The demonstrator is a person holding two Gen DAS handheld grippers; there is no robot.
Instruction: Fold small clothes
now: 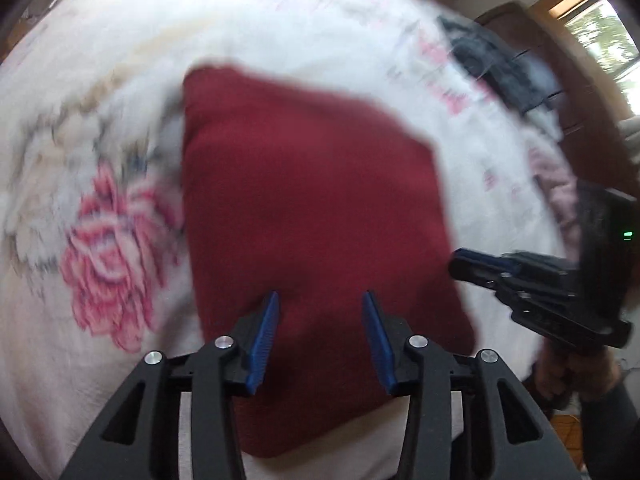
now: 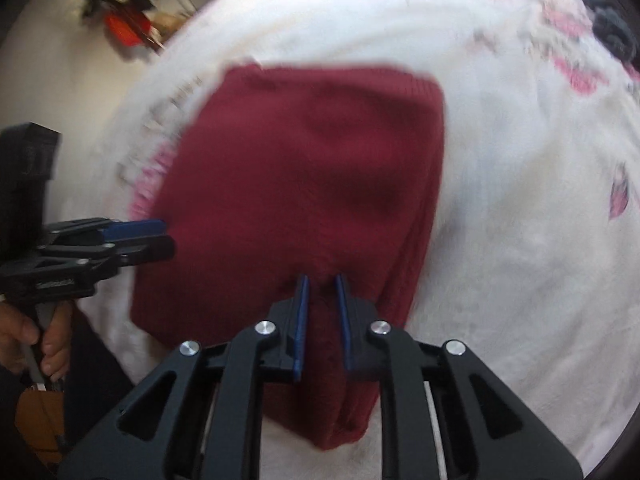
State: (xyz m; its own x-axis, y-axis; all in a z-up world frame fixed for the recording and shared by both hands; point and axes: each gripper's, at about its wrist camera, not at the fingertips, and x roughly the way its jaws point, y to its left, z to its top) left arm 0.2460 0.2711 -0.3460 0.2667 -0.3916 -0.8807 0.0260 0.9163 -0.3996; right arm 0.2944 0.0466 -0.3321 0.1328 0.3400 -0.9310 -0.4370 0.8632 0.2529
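A dark red knit garment (image 1: 304, 200) lies folded into a rough rectangle on a white fleecy blanket (image 1: 120, 80) printed with a pink rose (image 1: 108, 256) at about 9 o'clock in the left wrist view. The left claw (image 1: 320, 300) hangs over the garment's near edge at 6 o'clock, its 2 blue pads (image 1: 264, 336) spread wide with only red knit showing between them; whether they touch the cloth cannot be told. In the right wrist view the right claw (image 2: 322, 280) stands narrow, its pads (image 2: 301, 320) close together with a ridge of the red knit (image 2: 304, 168) bunched between them at 6 o'clock, apparently pinched. The left claw (image 2: 160, 236) also shows there at 9 o'clock, at the garment's left edge, with a hand (image 2: 36, 344) on its handle. Dark clothes (image 1: 500, 64) lie heaped at 2 o'clock, well apart from the garment. Both views are blurred.
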